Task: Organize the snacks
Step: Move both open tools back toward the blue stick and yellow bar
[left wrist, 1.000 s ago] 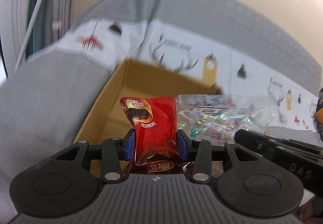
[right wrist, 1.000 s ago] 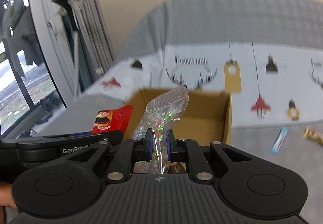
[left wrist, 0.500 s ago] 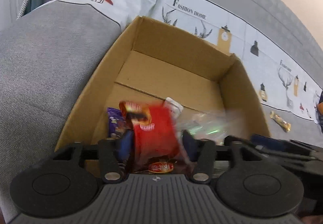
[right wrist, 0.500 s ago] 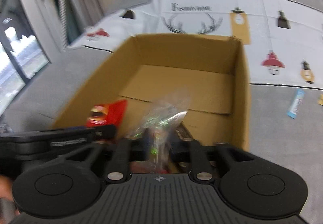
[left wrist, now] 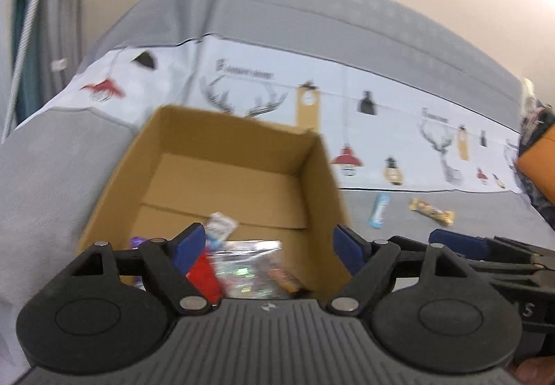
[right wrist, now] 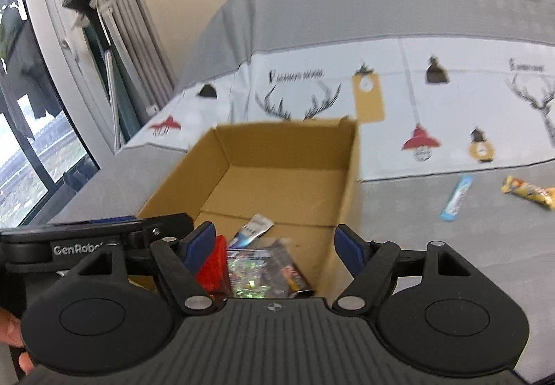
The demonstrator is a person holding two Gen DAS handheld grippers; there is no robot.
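Observation:
An open cardboard box (left wrist: 242,156) (right wrist: 288,156) stands on the grey bed. Inside at its near end lie a red snack packet (left wrist: 204,275) (right wrist: 211,267), a clear bag of shiny candies (left wrist: 246,267) (right wrist: 253,275), a white wrapper (left wrist: 220,223) (right wrist: 253,228) and other small snacks. My left gripper (left wrist: 267,248) is open and empty above the box's near edge. My right gripper (right wrist: 274,244) is open and empty beside it, also over the near edge. A blue snack stick (left wrist: 379,209) (right wrist: 458,197) and a yellow snack bar (left wrist: 432,211) (right wrist: 529,192) lie on the bed right of the box.
A printed pillowcase with antlers and lamps (left wrist: 347,97) (right wrist: 416,90) lies behind the box. A window and grey curtains (right wrist: 86,55) are at the left. An orange object (left wrist: 537,162) sits at the far right edge.
Both grippers opened and let go: the red packet and the clear candy bag dropped into the box. Both grippers then lifted and tilted back up from the box.

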